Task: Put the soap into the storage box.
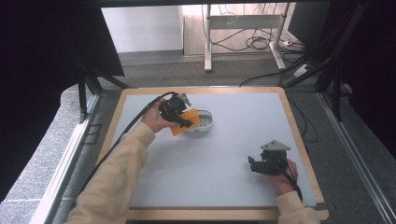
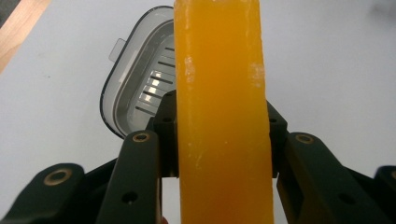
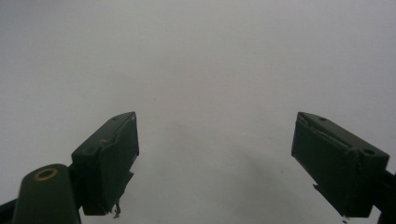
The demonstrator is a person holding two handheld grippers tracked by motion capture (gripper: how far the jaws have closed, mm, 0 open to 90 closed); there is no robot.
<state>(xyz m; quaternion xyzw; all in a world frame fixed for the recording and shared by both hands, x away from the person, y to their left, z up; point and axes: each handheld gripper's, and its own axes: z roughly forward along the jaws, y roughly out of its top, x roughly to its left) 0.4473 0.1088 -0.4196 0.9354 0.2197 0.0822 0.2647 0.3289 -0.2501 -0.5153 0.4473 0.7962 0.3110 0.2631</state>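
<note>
My left gripper (image 1: pixel 183 120) is shut on an orange soap bar (image 1: pixel 185 122), held just over the near-left rim of a small clear soap dish (image 1: pixel 204 120) on the table's far middle. In the left gripper view the orange bar (image 2: pixel 222 116) stands between both jaws, and the ridged grey dish (image 2: pixel 135 88) lies behind it to the left. My right gripper (image 1: pixel 252 164) rests at the near right of the table, held by a hand. Its jaws stand wide apart in the right gripper view (image 3: pixel 215 161), with nothing but the grey tabletop between them.
The grey table top (image 1: pixel 224 154) has a wooden edge all round. Beyond the far edge stand a desk frame (image 1: pixel 243 32) and loose cables on the floor. Black frame posts rise at both sides.
</note>
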